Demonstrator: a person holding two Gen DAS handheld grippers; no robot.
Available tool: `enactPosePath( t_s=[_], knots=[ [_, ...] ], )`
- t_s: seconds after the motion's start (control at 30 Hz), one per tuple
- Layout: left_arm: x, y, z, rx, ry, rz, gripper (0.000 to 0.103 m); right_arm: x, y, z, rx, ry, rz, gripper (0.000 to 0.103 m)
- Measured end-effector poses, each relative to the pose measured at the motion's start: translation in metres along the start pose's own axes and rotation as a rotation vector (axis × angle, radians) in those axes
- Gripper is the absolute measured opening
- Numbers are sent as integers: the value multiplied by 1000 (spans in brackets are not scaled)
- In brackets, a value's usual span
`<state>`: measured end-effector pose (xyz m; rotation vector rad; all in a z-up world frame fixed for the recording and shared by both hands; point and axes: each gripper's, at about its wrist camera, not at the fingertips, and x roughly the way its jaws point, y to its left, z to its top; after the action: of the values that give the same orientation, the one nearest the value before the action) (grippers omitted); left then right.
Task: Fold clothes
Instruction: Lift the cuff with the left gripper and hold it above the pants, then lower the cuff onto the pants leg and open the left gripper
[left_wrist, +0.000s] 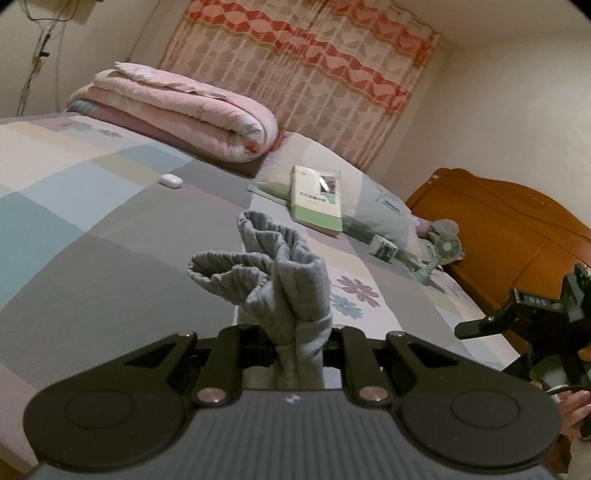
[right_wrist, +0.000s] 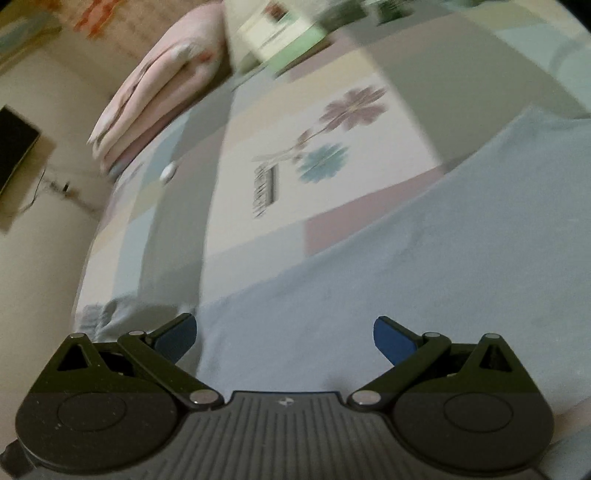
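Your left gripper was clamped on a bunched grey garment, lifting its ribbed edge above the bed; your right gripper hung spread wide, empty, over its flat part, seemingly to pinch it.

Bed, pastel patchwork sheet.
Upper left: folded pink quilt; centre: small white case; right: green-white book.

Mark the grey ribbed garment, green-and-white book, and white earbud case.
grey ribbed garment (left_wrist: 295, 269), left wrist view, bunched upper fold
green-and-white book (left_wrist: 317, 199), left wrist view, cover centre
white earbud case (left_wrist: 171, 180), left wrist view, top
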<state>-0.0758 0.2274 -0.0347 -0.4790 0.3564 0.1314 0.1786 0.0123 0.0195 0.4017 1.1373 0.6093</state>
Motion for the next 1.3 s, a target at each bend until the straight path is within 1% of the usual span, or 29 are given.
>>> enactPosePath(
  t_s=[0.2,0.47,0.57,0.87,1.3],
  knots=[
    [6,-26,4,35,13,-44,14,-12,-37,3,71,-49,3,103],
    [25,-60,3,93,55,-107,14,-25,-56,1,40,-107,-86,103],
    [34,-71,1,109,74,-132,14,-29,-63,1,39,-124,-106,103],
    [65,-96,-19,161,148,-181,14,-40,-88,0,87,-146,-112,103],
    [100,-113,-51,232,269,-211,14,-39,-99,1,116,-152,-120,103]
  ],
)
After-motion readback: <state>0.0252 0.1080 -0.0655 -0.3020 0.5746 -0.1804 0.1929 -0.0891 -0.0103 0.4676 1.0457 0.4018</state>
